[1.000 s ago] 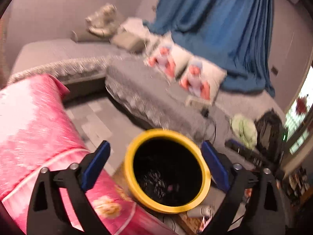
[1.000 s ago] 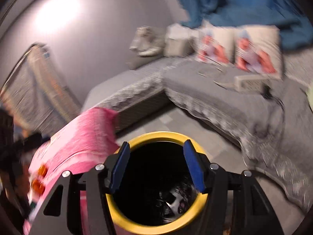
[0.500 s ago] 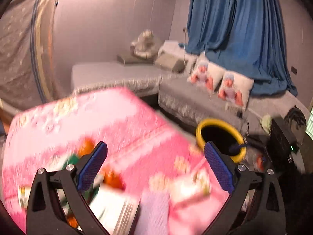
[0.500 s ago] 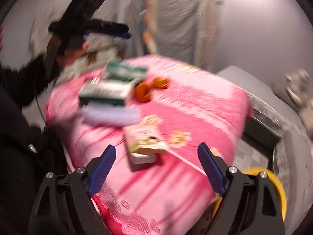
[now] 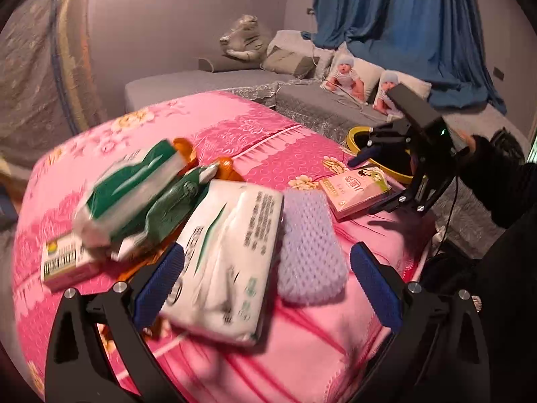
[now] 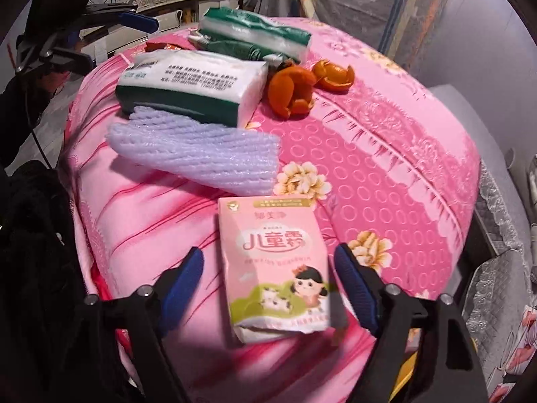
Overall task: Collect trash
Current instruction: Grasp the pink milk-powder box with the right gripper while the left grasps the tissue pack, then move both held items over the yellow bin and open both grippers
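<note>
A pink carton (image 6: 275,268) lies flat on the pink quilt (image 6: 386,174), between the open jaws of the right gripper (image 6: 268,278), which have just been closing slightly without touching it. The step looks like pickup: close on it, then carry it to the yellow bin (image 5: 355,134). The left gripper (image 5: 265,278) hovers open over a tissue pack (image 5: 228,252).
</note>
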